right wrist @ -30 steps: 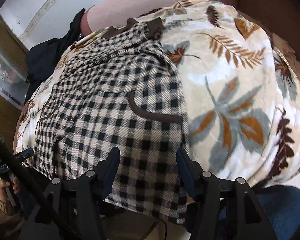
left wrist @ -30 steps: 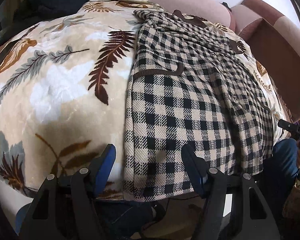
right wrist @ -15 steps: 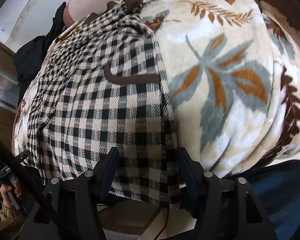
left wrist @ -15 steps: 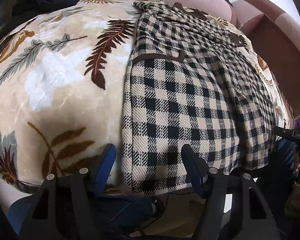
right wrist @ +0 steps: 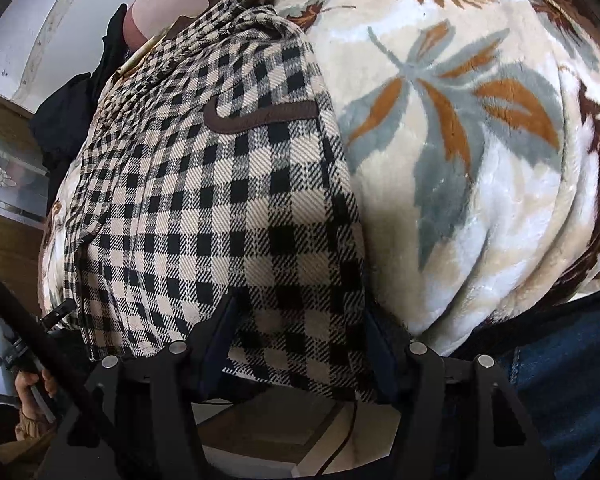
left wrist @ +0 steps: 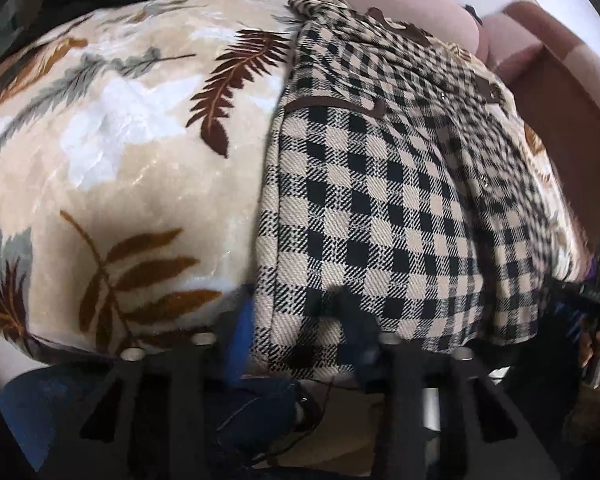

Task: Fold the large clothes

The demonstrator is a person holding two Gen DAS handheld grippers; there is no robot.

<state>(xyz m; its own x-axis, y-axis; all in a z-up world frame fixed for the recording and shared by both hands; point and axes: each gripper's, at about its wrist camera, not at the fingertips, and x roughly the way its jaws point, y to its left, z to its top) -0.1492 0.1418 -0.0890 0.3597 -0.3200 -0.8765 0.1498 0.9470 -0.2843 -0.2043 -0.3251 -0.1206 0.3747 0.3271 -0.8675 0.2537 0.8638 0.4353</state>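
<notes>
A black-and-beige checked jacket (left wrist: 380, 200) with brown trim lies flat on a leaf-print blanket (left wrist: 120, 160); it also shows in the right wrist view (right wrist: 228, 200). My left gripper (left wrist: 296, 320) straddles the jacket's near left hem corner, its blurred fingers narrower than before, one on the blanket side and one over the cloth. My right gripper (right wrist: 300, 328) is open, its fingers either side of the near right hem corner. The hem hangs over the bed's front edge.
The blanket (right wrist: 460, 140) covers the bed on both sides of the jacket. A pink headboard cushion (left wrist: 400, 4) lies at the far end. Dark clothing (right wrist: 72, 112) is piled at the far left. My jeans-clad leg (right wrist: 572, 360) is close by.
Both grippers have moved forward and down onto the jacket's near hem corners. The left gripper's fingers have come closer together and are blurred by motion.
</notes>
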